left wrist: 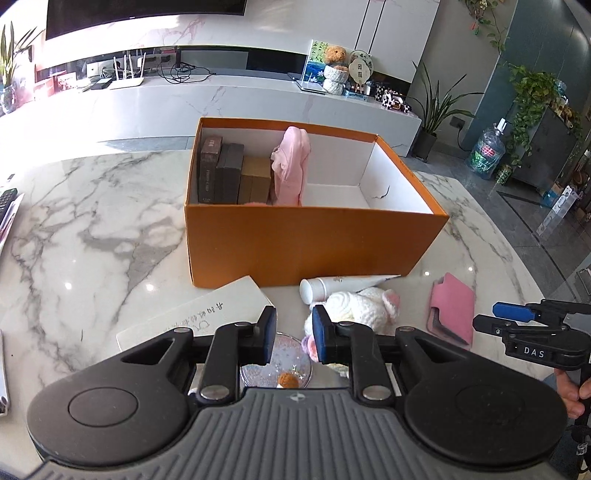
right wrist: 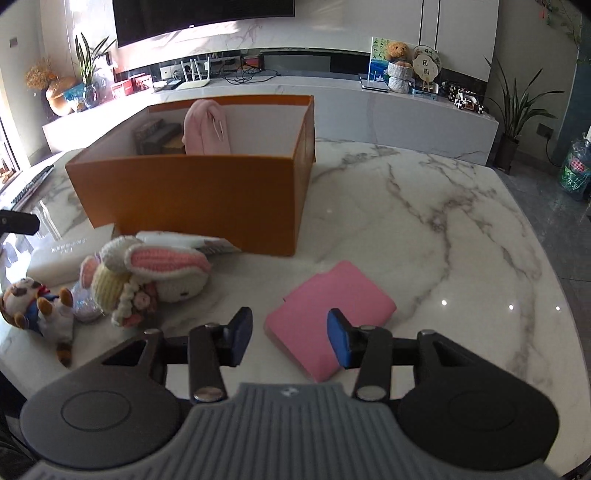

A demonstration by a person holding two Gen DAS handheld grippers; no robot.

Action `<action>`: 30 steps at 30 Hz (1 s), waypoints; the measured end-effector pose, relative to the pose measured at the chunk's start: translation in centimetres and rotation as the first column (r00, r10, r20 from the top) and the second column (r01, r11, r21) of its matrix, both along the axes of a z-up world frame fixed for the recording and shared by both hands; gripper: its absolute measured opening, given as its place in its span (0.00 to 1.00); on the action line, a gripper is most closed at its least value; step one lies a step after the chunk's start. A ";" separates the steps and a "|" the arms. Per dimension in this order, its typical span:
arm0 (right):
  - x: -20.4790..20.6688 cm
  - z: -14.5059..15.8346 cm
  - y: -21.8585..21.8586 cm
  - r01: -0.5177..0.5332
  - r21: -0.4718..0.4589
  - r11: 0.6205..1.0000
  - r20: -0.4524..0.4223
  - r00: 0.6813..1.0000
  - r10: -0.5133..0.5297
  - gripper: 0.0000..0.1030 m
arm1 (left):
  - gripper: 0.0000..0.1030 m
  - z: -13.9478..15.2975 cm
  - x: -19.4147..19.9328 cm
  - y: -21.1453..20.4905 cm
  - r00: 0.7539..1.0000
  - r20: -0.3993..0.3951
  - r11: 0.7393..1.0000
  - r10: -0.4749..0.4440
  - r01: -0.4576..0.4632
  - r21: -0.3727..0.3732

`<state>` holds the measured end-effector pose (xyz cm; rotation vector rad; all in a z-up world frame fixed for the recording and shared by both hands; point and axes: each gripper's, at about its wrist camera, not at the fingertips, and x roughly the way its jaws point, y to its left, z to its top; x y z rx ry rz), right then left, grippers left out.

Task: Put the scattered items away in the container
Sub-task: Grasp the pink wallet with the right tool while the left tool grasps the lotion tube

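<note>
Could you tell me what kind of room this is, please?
Most likely a home living room: a large TV on the wall over a long marble console, with houseplants and a teddy bear on display.

White-grey marble table [right wrist: 424, 229] carries orange box [right wrist: 192, 199], pink wallet [right wrist: 325, 314], crochet bunny doll [right wrist: 147, 273], white tube [left wrist: 317, 288], white carton [left wrist: 207, 314], small plush toy [right wrist: 33, 302], round glitter disc [left wrist: 280, 365].
</note>
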<state>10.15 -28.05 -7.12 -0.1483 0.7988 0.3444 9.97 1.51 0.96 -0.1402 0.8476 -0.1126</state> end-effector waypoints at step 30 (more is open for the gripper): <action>3.7 -4.4 2.9 -0.185 -0.236 0.954 -0.041 0.983 0.181 0.34 | 0.33 -2.5 7.6 -12.5 0.936 -0.096 0.886 -0.339 0.352 0.303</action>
